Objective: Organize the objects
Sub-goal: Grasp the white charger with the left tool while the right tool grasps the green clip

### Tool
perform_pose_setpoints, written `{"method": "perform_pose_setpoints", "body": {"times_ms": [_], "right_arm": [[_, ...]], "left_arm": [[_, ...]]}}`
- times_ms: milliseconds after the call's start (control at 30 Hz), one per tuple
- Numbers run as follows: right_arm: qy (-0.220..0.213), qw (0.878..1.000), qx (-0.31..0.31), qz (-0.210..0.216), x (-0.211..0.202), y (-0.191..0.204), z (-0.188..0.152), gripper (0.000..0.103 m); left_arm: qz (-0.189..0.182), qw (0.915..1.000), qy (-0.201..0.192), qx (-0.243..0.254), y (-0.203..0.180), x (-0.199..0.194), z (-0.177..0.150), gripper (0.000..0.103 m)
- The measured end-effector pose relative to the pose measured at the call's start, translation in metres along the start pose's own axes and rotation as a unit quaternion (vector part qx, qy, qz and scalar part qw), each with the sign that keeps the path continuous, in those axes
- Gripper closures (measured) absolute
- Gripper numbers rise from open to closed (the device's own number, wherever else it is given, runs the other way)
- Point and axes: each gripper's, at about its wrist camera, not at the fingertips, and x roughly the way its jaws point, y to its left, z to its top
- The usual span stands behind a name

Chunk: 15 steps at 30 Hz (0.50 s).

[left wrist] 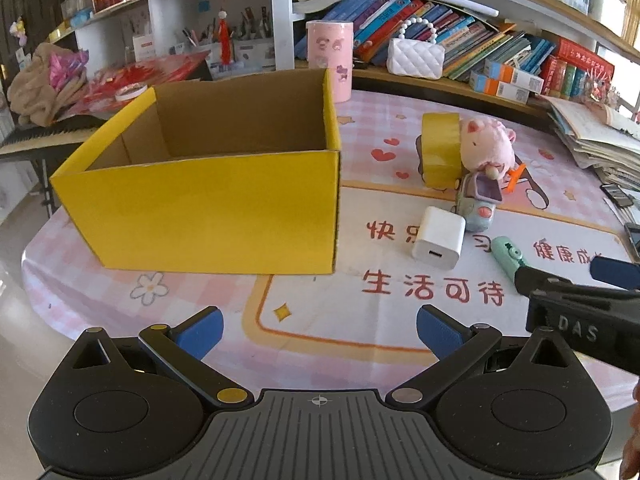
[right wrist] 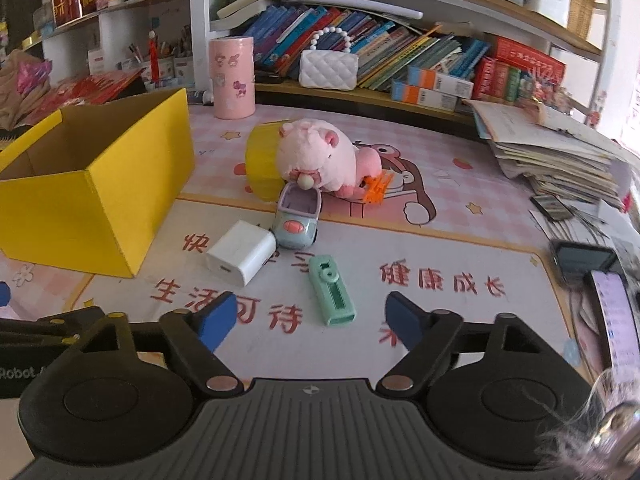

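Yellow box [left wrist: 200,208] stands empty at tabletop [left wrist: 360,320] left; loose items lie right of it. Green stapler-like item [right wrist: 333,294] lies just ahead of right gripper [right wrist: 310,320], long axis roughly along its pointing line, nearer this hand. Right gripper part open, empty; left gripper [left wrist: 320,334] wide, empty, facing bare tabletop.

Bright daylight, soft shadows, strong fisheye bending and dark corners.
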Motion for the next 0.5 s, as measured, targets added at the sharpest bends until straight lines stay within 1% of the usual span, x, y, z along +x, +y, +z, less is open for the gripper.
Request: {"method": "perform_pose_setpoints", "body": {"times_ms": [33,67,133,267,400,500], "right_arm": [[0.002,1.0,-0.003,0.002,0.005,-0.003,0.002,0.034],[0.005,1.0,-0.005,0.005,0.01,-0.006,0.005,0.037],[0.014,1.0,-0.009,0.009,0.022,-0.012,0.009,0.047],[0.025,0.999,-0.021,0.019,0.045,-0.019,0.016,0.05],[0.032,0.998,-0.037,0.035,0.064,-0.021,0.019,0.059],[0.051,0.997,-0.043,0.049,0.079,-0.022,0.021,0.065]], "left_arm": [[-0.001,1.0,0.001,-0.004,-0.002,0.002,0.001,0.0],[0.001,1.0,0.003,-0.008,-0.004,0.003,0.002,0.0],[0.002,0.9999,0.006,-0.013,-0.008,0.006,0.003,0.0],[-0.005,0.9993,0.019,-0.032,-0.013,0.012,0.005,0.0],[-0.004,0.999,0.026,-0.038,-0.018,0.015,0.005,0.0],[-0.004,0.9989,0.028,-0.037,-0.023,0.017,0.007,0.0]]}}
